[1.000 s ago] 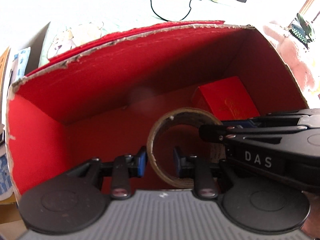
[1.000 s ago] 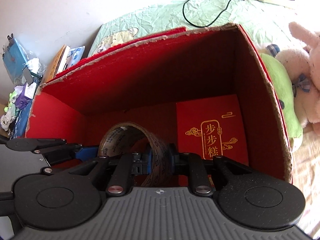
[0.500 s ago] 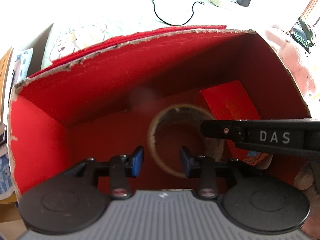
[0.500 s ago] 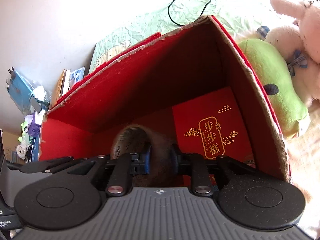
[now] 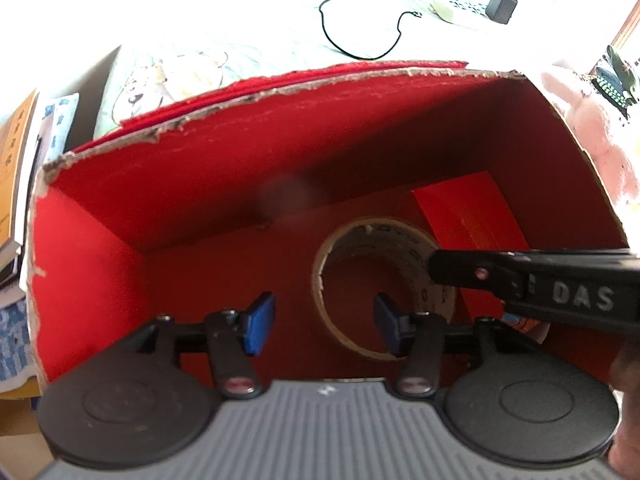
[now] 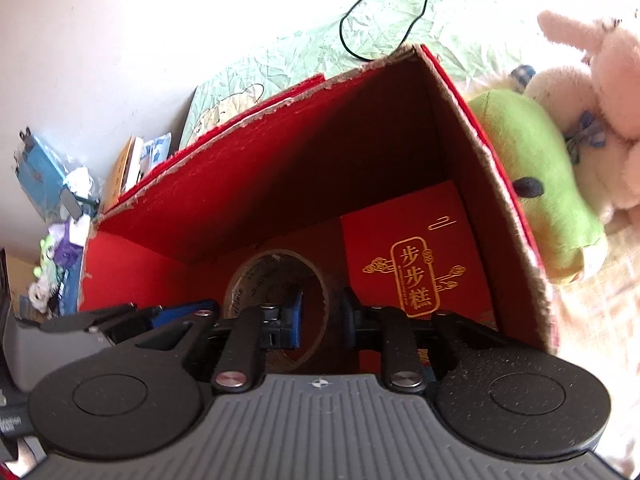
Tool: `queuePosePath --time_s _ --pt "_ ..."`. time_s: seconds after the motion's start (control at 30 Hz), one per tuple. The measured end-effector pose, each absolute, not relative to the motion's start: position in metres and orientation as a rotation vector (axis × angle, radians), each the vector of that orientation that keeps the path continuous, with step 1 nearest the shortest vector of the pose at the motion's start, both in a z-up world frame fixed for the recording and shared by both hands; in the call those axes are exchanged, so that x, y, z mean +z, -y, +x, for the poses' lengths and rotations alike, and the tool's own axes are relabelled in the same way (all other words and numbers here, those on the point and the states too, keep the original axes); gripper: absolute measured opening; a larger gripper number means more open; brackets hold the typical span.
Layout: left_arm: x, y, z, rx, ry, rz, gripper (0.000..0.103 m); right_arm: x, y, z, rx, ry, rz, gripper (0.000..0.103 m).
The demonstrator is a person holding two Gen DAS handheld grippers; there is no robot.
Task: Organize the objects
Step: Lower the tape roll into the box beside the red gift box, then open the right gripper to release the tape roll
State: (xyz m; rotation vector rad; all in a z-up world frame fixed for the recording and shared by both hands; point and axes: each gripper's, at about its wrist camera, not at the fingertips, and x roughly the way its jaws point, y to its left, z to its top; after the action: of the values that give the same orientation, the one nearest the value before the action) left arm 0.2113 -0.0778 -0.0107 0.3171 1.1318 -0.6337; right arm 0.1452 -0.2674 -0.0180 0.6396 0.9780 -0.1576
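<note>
A brown tape roll (image 5: pixel 384 288) stands on edge on the floor of a large red cardboard box (image 5: pixel 280 152). My left gripper (image 5: pixel 324 322) is open above the box floor, its right finger in front of the roll's opening, holding nothing. My right gripper (image 6: pixel 320 314) has its jaws parted around the roll's right rim (image 6: pixel 276 304), with a gap on each side; its arm crosses the left wrist view (image 5: pixel 540 280). A flat red gift box with gold characters (image 6: pixel 416 264) lies at the box's right end.
The red box (image 6: pixel 280 168) sits on a green bedsheet (image 6: pixel 320 52). A green plush (image 6: pixel 536 184) and pink plush toys (image 6: pixel 600 80) lie right of it. A black cable (image 5: pixel 360 20) and a power strip lie behind. Books and clutter (image 6: pixel 52 216) stand at the left.
My left gripper let go of the tape roll and opened wide, drawing back. My right gripper loosened its grip on the roll, which now rests on the box floor.
</note>
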Motion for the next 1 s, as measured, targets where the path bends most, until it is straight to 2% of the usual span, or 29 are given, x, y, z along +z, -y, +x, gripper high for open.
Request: queuePosePath --time_s 0.13,0.73,1.0 --pt "-0.012 0.074 0.214 -0.598 -1.128 0.292 0.062 -0.009 0.267 0.136 -0.138 -0.983 0.592 0.023" --pt "-0.019 0.067 0.225 -0.493 -1.142 0.178 0.062 -0.012 0.236 0.142 0.031 -1.091 0.395 0.023" --pt "-0.017 0.07 0.222 -0.487 -1.108 0.208 0.066 -0.017 0.24 0.143 -0.026 -1.07 0.404 0.024"
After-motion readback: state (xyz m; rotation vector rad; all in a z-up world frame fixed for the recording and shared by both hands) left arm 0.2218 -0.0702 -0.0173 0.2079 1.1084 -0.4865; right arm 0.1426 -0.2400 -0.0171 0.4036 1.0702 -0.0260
